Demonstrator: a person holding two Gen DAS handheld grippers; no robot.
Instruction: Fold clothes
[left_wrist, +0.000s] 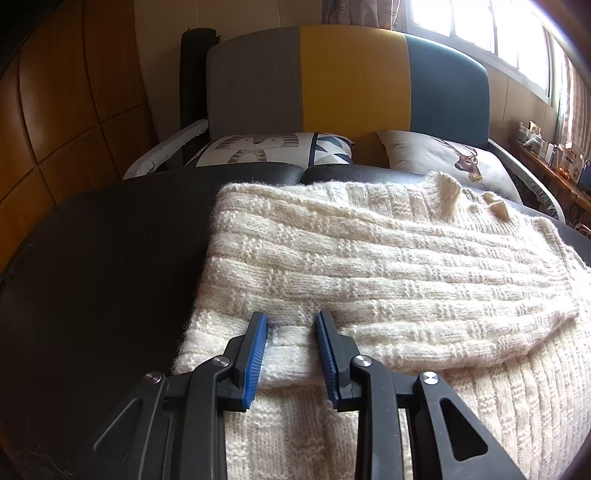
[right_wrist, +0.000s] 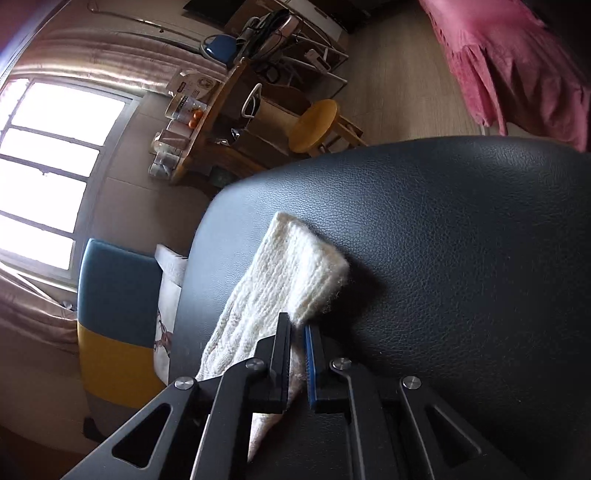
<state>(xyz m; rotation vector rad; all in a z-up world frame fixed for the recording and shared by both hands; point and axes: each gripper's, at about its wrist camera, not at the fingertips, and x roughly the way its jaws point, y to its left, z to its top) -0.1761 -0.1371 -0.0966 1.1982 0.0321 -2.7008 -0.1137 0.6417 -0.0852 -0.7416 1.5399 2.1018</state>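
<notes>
A cream chunky-knit sweater (left_wrist: 369, 266) lies on the black leather surface (left_wrist: 103, 266), with one layer folded over the body. My left gripper (left_wrist: 291, 321) sits at the near edge of that folded layer. Its blue pads are partly closed, with a thick fold of knit pinched between them. In the right wrist view, the sweater's sleeve (right_wrist: 288, 273) stretches across the black leather surface (right_wrist: 461, 240), cuff end farthest from me. My right gripper (right_wrist: 298, 332) is shut on the sleeve's edge, its jaws nearly together with knit between them.
Two printed pillows (left_wrist: 280, 149) (left_wrist: 443, 158) lie against a grey, yellow and teal headboard (left_wrist: 351, 77). A cluttered wooden shelf (left_wrist: 554, 166) runs under the window at right. A round wooden stool (right_wrist: 314, 125) and a hanging pink cloth (right_wrist: 517, 62) stand beyond the surface.
</notes>
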